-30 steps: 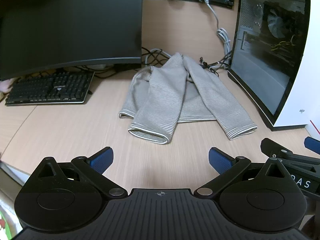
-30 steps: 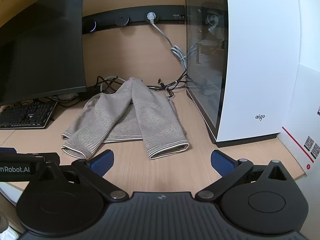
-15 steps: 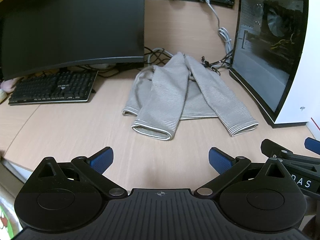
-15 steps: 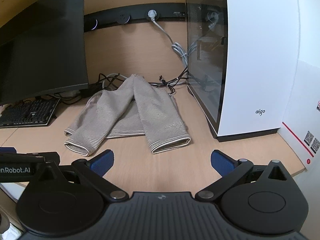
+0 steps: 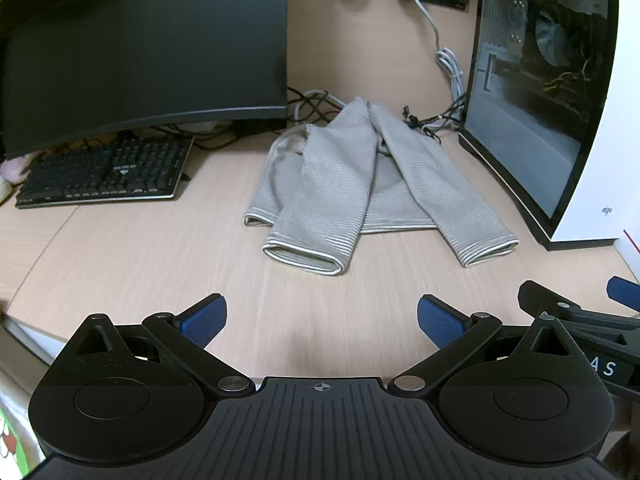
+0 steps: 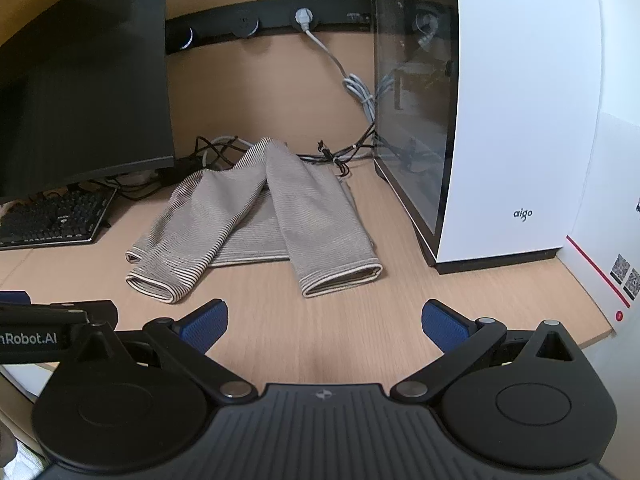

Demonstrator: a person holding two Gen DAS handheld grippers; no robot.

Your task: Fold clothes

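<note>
A grey striped long-sleeved top (image 5: 352, 184) (image 6: 256, 216) lies on the wooden desk (image 5: 160, 264), both sleeves folded forward over its body with the cuffs pointing toward me. My left gripper (image 5: 322, 316) hovers open over bare desk, well short of the left cuff (image 5: 304, 254). Open too, my right gripper (image 6: 324, 320) is a little short of the right cuff (image 6: 342, 278). Neither touches the cloth. The right gripper's black frame shows at the right edge of the left wrist view, and the left gripper's frame at the left edge of the right wrist view.
A black curved monitor (image 5: 140, 48) and a black keyboard (image 5: 104, 172) stand at the left. A white PC case (image 6: 500, 120) with a glass side stands right of the top, a white box (image 6: 608, 208) beside it. Cables (image 5: 432, 124) lie behind.
The top now sits lower in the left view and slightly higher in the right view. It has not moved on the desk, and both grippers stay open.
</note>
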